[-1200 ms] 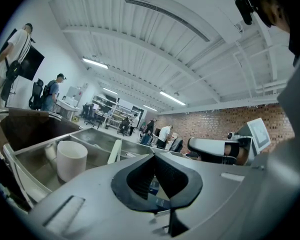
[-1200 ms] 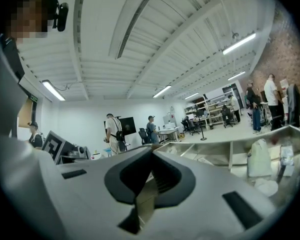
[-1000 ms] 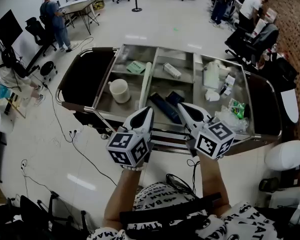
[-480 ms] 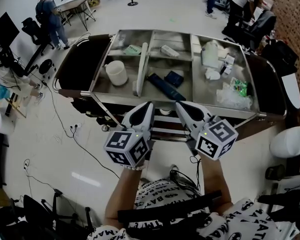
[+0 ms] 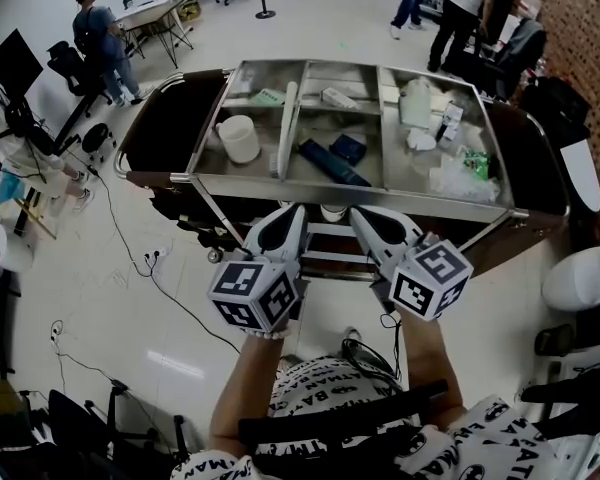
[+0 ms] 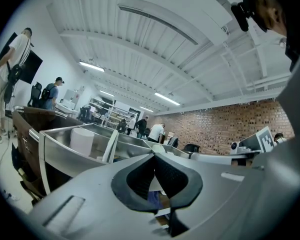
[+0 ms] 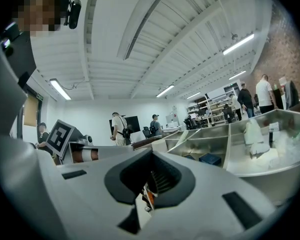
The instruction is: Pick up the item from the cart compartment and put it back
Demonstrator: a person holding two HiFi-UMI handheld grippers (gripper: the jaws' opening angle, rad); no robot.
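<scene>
Nearest, the left two-jaw grey gripper (image 5: 291, 212) and the right two-jaw grey gripper (image 5: 359, 214) are held level, side by side. Each has its jaws pressed together on nothing. Both stop just short of the near rim of the stainless-steel compartment cart (image 5: 280, 185). Past that rim, in the middle compartment, the long dark-blue flat box (image 5: 335, 163) lies flat, its long axis slanting from far left to near right. A small dark-blue square box (image 5: 348, 148) sits just beyond it. Left of both, a white cylindrical cup (image 5: 239, 139) stands upright in the left compartment.
</scene>
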